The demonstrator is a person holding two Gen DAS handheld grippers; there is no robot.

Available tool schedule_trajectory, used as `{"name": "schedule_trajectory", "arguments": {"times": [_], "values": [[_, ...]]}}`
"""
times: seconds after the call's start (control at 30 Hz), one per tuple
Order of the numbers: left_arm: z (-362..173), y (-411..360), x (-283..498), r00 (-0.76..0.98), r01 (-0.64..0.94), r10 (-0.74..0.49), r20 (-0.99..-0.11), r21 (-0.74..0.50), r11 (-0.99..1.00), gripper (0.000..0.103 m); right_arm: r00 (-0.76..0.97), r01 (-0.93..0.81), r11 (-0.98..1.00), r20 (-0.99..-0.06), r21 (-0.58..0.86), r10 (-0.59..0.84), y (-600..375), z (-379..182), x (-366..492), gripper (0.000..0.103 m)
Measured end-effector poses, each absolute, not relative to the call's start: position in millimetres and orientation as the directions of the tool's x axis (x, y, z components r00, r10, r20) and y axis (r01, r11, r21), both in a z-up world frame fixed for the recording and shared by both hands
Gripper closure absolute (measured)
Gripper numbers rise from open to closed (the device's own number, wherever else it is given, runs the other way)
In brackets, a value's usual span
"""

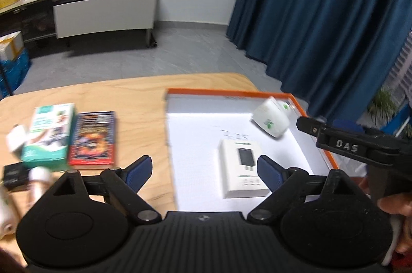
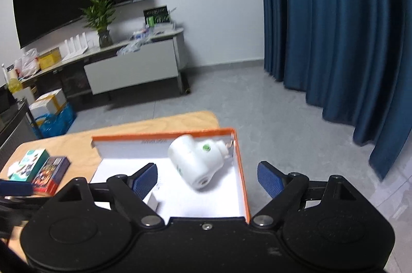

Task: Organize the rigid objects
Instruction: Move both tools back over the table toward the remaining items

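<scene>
An orange-rimmed white box (image 1: 231,91) sits on the wooden table; it also shows in the right wrist view (image 2: 240,170). In it lie a white charger package (image 1: 242,170) and a white bottle with green marks (image 1: 270,118), tilted and blurred near the far right corner, also in the right wrist view (image 2: 197,162). My left gripper (image 1: 203,172) is open and empty above the box's near left edge. My right gripper (image 2: 207,179) is open and empty just before the bottle, not touching it. Its finger (image 1: 334,139) shows at the right in the left wrist view.
Left of the box lie a green-and-white carton (image 1: 49,134), a red-and-blue card box (image 1: 94,139), a small black box (image 1: 14,175) and blurred white items (image 1: 15,139). Beyond the table are grey floor, a blue curtain (image 1: 322,15) and a cabinet (image 1: 103,13).
</scene>
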State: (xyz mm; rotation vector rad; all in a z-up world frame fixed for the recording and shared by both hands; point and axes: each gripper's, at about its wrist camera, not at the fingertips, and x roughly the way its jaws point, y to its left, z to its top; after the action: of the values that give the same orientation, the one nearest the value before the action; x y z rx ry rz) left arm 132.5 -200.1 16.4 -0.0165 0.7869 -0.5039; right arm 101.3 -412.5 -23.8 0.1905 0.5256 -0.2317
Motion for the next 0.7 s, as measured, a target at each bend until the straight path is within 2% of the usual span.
{"name": "schedule_trajectory", "arguments": {"times": [0.1,0.3,0.43,0.57,0.7], "values": [[25.6,-171.6,126.1,0.631,0.391,-0.415,-0.655,-0.194,0.9,0.012,0.813,0.273,0.95,-0.565,0.155,-0.141,-407.4,-29.5,106.2,0.004],[38.6,-106.6,115.4,0.701,0.285,-0.336,-0.629,-0.185,0.941,0.011,0.817,0.272,0.934,-0.568,0.23,-0.099,-355.4,-36.7,97.1,0.004],[37.4,-59.6,107.1,0.729,0.185,-0.26,-0.633,-0.183,0.966,0.01,0.845,0.227,0.919,-0.535,0.322,-0.022,-304.7,-35.8,107.6,0.004],[32.1,-19.6,96.0,0.74,0.088,-0.194,-0.644,-0.192,0.977,0.009,0.869,0.059,0.906,-0.469,0.418,0.16,-257.7,-30.8,122.5,0.004],[25.8,1.8,92.1,0.733,0.023,-0.157,-0.661,-0.207,0.978,0.009,0.891,-0.048,0.915,-0.397,0.4,0.22,-233.2,-11.4,121.2,0.003]]}}
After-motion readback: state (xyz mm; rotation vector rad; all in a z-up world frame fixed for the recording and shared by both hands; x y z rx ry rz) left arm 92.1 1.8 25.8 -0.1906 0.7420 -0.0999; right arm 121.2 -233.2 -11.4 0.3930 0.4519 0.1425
